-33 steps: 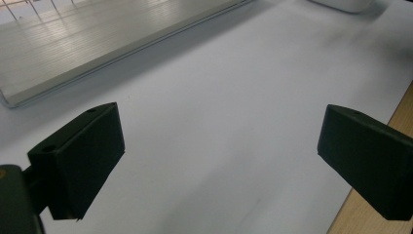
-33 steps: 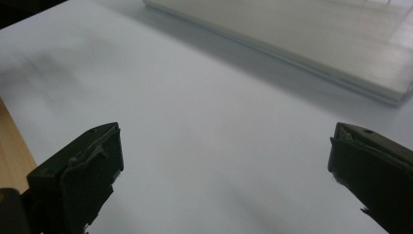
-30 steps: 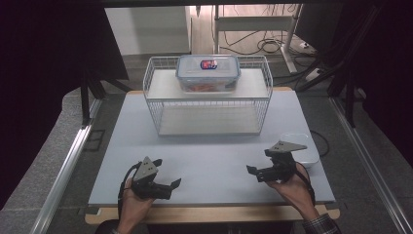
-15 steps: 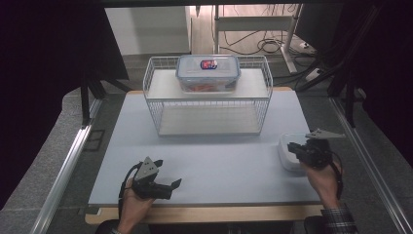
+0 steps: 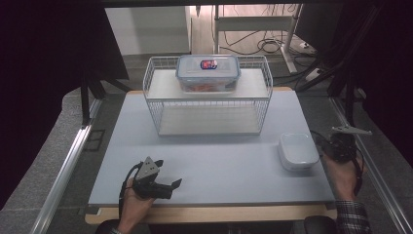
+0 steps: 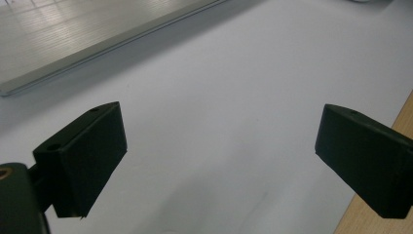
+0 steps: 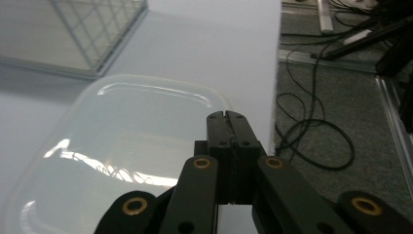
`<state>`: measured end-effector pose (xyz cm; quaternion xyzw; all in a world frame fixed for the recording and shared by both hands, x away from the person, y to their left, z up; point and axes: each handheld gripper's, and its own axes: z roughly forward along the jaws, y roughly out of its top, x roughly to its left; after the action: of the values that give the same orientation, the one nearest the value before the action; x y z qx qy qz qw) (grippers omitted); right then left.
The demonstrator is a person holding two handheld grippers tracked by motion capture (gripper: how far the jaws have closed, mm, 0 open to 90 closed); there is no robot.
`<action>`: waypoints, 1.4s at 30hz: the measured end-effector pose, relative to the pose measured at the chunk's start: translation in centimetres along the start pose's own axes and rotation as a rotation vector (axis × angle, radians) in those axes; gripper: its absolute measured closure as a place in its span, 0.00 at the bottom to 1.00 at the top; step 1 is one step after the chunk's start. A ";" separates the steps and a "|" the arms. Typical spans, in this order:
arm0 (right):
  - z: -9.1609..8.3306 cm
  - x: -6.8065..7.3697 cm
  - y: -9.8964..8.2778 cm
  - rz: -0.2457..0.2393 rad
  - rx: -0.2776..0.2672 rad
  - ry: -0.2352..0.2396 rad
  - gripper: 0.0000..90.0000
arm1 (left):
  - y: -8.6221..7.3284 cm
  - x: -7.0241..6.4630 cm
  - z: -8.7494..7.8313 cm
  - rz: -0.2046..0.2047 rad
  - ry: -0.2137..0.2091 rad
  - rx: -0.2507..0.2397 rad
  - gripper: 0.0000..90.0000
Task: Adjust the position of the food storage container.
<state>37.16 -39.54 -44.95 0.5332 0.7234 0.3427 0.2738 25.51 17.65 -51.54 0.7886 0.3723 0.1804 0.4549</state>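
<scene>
Nobody has told you the job, so this is only a guess: it looks like the work is just starting. The white dish [image 5: 298, 151] sits flat on the table [image 5: 214, 161] and is not lifted. The box with the blue lid [image 5: 208, 72] rests on top of the wire rack [image 5: 209, 102], far ahead of both your hands.

Your right gripper [image 5: 336, 146] is just past the outer edge of the dish, at the table's side. Its jaws are pressed tight together with nothing between them. In the right gripper view, the dish [image 7: 122, 146] lies right under and ahead of the jaw tips, off to their left. I cannot tell if the tips touch its rim.

Your left gripper [image 5: 163, 185] sits low over the table near you. Its jaws are spread wide and hold nothing. Bare table lies between them.

The dish is pale and see-through, with round corners and a shiny rim. It looks empty.

I think you have yet to grab the dish and move it, maybe toward the rack.
</scene>
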 end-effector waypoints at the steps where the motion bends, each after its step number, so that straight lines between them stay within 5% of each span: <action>1: 0.2 -0.2 -0.1 0.005 0.007 0.001 0.99 | 0.0 0.0 0.0 -0.002 0.000 0.001 0.05; 9: 1.7 -0.8 -1.0 0.028 0.060 0.001 0.99 | -0.1 0.1 0.1 -0.009 -0.005 0.007 0.05; 14: 2.1 0.1 -1.0 0.024 0.068 0.041 0.99 | -0.1 0.0 0.3 -0.006 -0.011 0.015 0.05; 28: 3.5 6.9 -0.1 -0.082 0.089 0.237 0.99 | -0.2 -0.1 0.8 0.018 -0.013 0.074 0.06; 42: 4.9 14.2 0.3 -0.153 0.110 0.421 0.99 | 0.0 0.0 0.7 -0.019 -0.056 0.076 0.07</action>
<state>37.05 -24.92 -48.18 0.4077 0.8205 0.3846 0.1124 25.96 17.20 -51.92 0.8063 0.3738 0.1398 0.4367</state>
